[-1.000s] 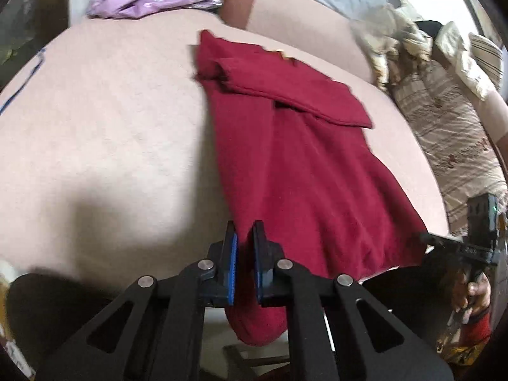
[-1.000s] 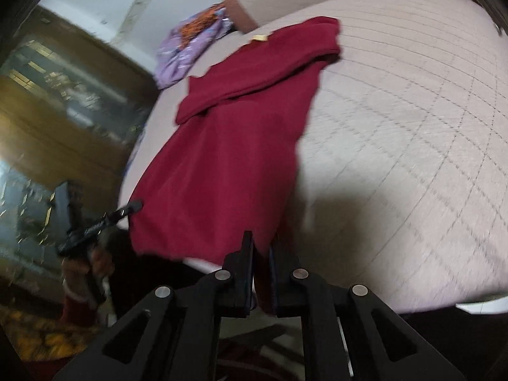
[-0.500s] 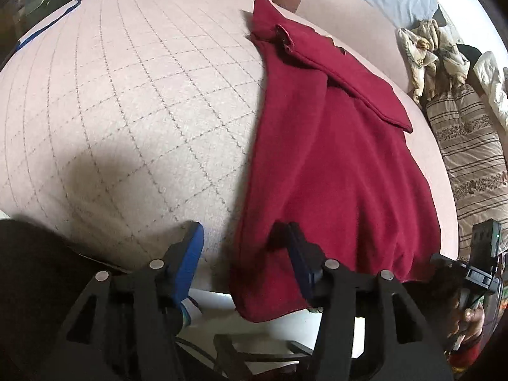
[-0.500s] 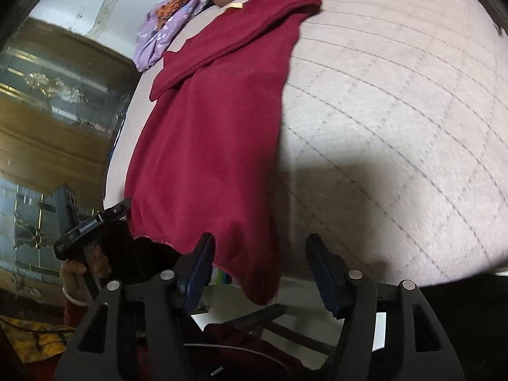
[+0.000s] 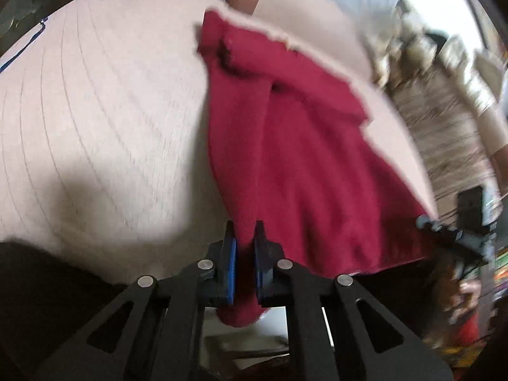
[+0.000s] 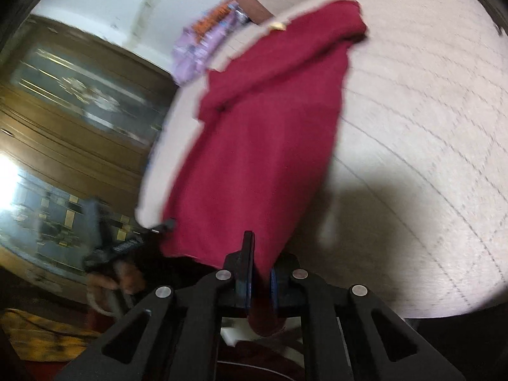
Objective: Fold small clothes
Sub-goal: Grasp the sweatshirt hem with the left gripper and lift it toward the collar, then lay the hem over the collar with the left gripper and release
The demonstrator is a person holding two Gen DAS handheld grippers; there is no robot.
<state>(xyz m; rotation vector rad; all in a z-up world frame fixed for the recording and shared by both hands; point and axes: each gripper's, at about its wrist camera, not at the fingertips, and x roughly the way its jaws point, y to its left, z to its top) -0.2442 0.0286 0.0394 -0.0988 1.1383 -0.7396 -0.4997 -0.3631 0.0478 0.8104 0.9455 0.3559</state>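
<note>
Left gripper (image 5: 243, 241): you have it clamped on the near left corner of the garment (image 5: 317, 165). Its jaws have just been closing, and red cloth now fills the narrow gap between the blue pads, with a bunch of it hanging out below them.
Right gripper (image 6: 258, 263): you have it clamped on the near right corner of the same garment (image 6: 263, 146). Its jaws have also just been closing; cloth sits between the pads and a fold of it droops beneath.
Garment: dark red, lying lengthwise on the bed (image 5: 104, 120), its near hem at the bed's near edge. A sleeve is folded across the far end. Through the right wrist camera a small yellow tag (image 6: 278, 25) shows at the far edge.
Bed: pale pink quilted cover with a diamond stitch pattern; your grippers cast shadows on it beside the garment.
Other gripper in view: each camera catches the opposite tool at the hem's other corner, with your hand (image 6: 123, 281) on its handle.
Far side: a purple patterned cloth (image 6: 203, 44) lies past the garment, apart from it.
Surroundings: a wooden cabinet (image 6: 63, 101) with glass panels stands on the left of the right camera's view; striped bedding (image 5: 444, 133) lies on the right of the left camera's view.
Picture quality: both views are motion-blurred, so fine detail of the hem is not readable.
</note>
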